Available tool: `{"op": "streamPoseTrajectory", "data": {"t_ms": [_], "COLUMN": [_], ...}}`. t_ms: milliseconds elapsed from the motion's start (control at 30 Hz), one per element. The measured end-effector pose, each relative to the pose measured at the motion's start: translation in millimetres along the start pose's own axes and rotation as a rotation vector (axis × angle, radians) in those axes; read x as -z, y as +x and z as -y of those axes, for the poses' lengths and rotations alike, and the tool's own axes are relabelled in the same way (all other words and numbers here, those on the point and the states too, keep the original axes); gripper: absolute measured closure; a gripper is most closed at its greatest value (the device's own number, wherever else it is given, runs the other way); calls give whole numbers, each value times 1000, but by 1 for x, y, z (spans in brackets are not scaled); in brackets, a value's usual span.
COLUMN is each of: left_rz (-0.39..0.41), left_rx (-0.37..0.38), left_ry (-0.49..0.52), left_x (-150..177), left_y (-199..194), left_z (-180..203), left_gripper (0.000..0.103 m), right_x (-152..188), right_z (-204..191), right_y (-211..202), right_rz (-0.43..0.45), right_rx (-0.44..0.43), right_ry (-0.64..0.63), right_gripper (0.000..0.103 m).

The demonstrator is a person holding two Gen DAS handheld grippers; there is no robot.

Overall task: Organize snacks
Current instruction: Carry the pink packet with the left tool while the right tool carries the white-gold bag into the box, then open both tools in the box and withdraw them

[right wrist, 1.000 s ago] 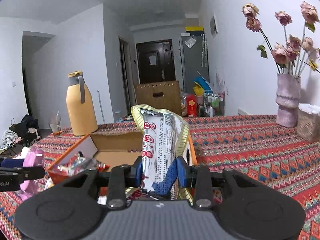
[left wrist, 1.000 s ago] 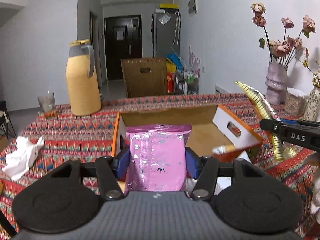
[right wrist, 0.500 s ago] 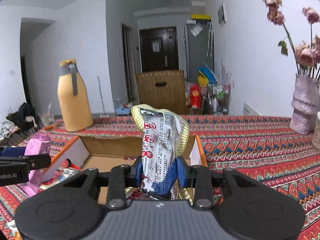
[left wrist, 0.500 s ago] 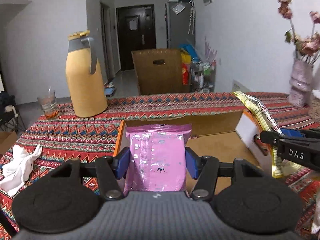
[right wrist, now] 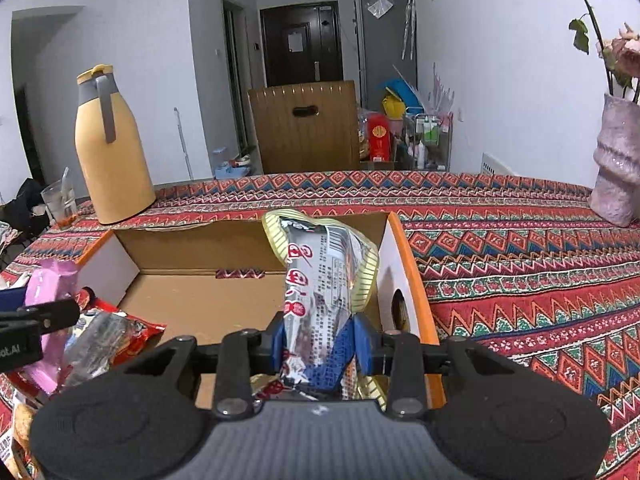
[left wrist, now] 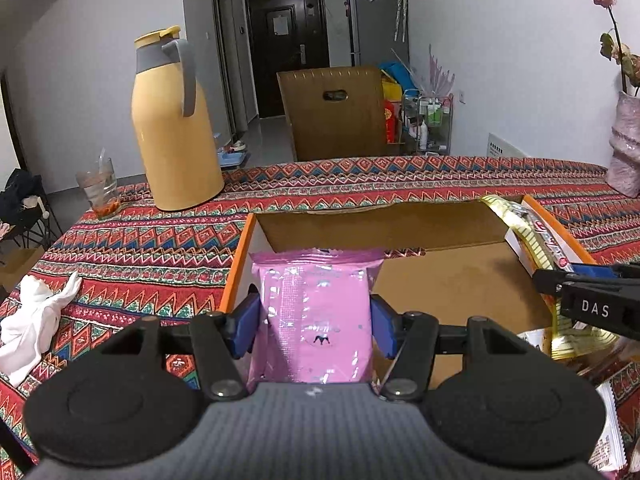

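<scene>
My left gripper (left wrist: 314, 326) is shut on a pink snack packet (left wrist: 314, 312), held upright over the near left part of the open cardboard box (left wrist: 360, 228). My right gripper (right wrist: 322, 344) is shut on a silver and gold snack bag (right wrist: 320, 276), held upright over the box's right side (right wrist: 404, 264). The right gripper and its bag show at the right of the left wrist view (left wrist: 592, 304). The pink packet and left gripper show at the left of the right wrist view (right wrist: 48, 292). The box floor (right wrist: 200, 300) is bare.
A yellow thermos (left wrist: 174, 128) and a glass (left wrist: 100, 192) stand at the table's far left. A white tissue (left wrist: 32, 316) lies at the left. Loose snack bags (right wrist: 104, 336) lie by the box's near left corner. A pink vase (right wrist: 618, 176) stands at the right.
Both grippers have moved forward and lower toward the box with their packets; the box now looks closer and its inside is more visible.
</scene>
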State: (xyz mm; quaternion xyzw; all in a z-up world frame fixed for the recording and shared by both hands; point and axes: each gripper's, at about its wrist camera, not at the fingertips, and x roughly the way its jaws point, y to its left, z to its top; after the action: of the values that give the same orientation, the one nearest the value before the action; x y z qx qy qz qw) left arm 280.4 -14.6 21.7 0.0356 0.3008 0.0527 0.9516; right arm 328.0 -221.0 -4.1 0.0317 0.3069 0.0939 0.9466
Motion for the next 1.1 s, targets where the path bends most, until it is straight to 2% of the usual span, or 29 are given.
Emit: {"op": "streamPoseTrajectory", "data": {"t_ms": [33, 67, 133, 167, 200, 233, 267, 300, 467, 833, 1100], "left_rz": [3, 10, 26, 37, 45, 54, 59, 60, 45, 55, 109], "left_rx": [-4, -3, -11, -17, -19, -19, -21, -24, -26, -7, 8], "left_ry": [-2, -3, -14, -18, -20, -26, -31, -35, -41, -52, -59], "left_x": [0, 1, 1, 2, 3, 3, 3, 3, 4, 11, 18], "left_y": [0, -1, -4, -6, -9, -11, -13, -13, -14, -28, -56], "left_z": [0, -1, -3, -4, -5, -7, -8, -10, -12, -19, -28], "left_gripper": [40, 36, 17, 13, 5, 0, 0, 0, 0, 0, 0], "right_x": [0, 1, 1, 1, 1, 1, 1, 1, 2, 10, 19], "right_z": [-1, -2, -2, -1, 0, 2, 3, 5, 7, 7, 9], "right_y": [1, 0, -1, -2, -3, -5, -7, -9, -16, -37, -65], "right_rz": [-4, -3, 2, 2, 6, 12, 17, 21, 25, 59, 101], "right_rx": [2, 7, 7, 3, 3, 6, 6, 5, 1, -4, -12], "right_ry": [-3, -3, 2, 6, 14, 20, 25, 29, 34, 37, 33], "right_gripper": [61, 51, 41, 34, 25, 19, 9, 4, 0, 0, 0]}}
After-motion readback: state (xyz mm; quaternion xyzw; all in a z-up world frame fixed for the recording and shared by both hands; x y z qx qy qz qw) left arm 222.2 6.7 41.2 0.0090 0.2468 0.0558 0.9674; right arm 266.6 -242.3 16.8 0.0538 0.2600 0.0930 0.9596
